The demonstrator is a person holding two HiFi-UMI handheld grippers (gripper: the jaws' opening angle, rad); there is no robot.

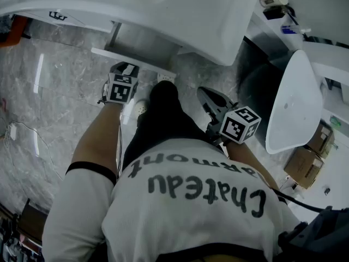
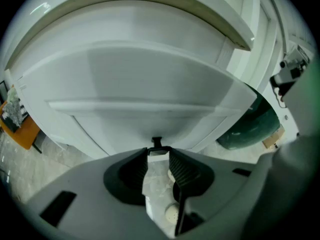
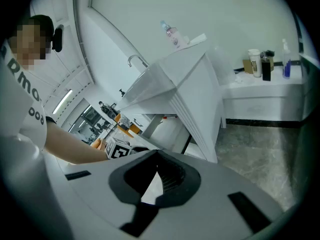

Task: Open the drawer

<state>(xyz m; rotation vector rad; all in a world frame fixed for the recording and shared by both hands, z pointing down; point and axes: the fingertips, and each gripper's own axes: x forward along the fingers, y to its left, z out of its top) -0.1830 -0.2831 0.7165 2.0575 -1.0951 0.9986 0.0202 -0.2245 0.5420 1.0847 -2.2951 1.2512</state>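
Observation:
A white cabinet (image 1: 180,15) stands in front of me, and its white drawer front (image 2: 150,84) fills the left gripper view. A small black handle (image 2: 156,143) sits at the drawer's lower edge. My left gripper (image 2: 158,153) points down at it, jaws open, with the handle between the fingertips; I see no pad pressing on it. In the head view the left gripper (image 1: 125,69) is at a white ledge (image 1: 147,64) under the counter. My right gripper (image 1: 204,91) hangs to the right, away from the cabinet. Its jaws (image 3: 158,159) are shut on nothing.
A white basin (image 1: 294,102) leans at the right, with cardboard boxes (image 1: 305,165) beside it. A dark green bin (image 2: 250,126) sits right of the cabinet. Bottles (image 3: 260,61) stand on a side counter. My own legs and white shoe (image 1: 143,109) are on the marble floor.

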